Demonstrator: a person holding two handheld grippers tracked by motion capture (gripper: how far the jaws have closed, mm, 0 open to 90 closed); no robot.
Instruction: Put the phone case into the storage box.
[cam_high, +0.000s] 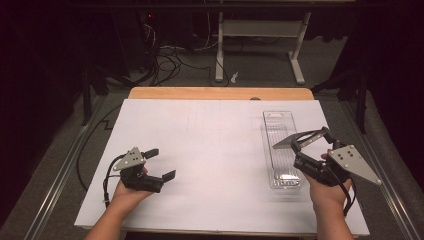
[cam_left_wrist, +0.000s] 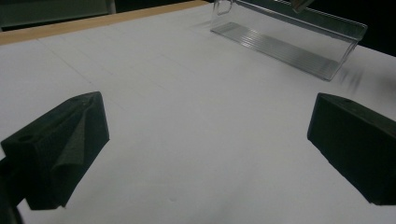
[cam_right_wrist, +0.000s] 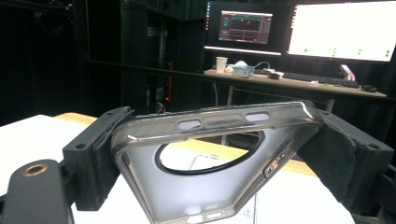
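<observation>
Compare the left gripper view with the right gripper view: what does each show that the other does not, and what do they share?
Left gripper view alone: the left gripper, jaws wide apart with nothing between them, and the clear plastic tray.

Right gripper view alone: the right gripper shut on a translucent phone case, with two lit monitors and a paper cup on a desk behind.

Both: the white sheet on the wooden table.

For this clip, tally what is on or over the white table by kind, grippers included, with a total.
Clear plastic packaging tray lying on the white table sheet: 1
Smoky translucent phone case, clamped in the right gripper above the tray: 1
Black two-jaw grippers, one in each hand (left gripper open, holding nothing): 2
Total: 4
</observation>
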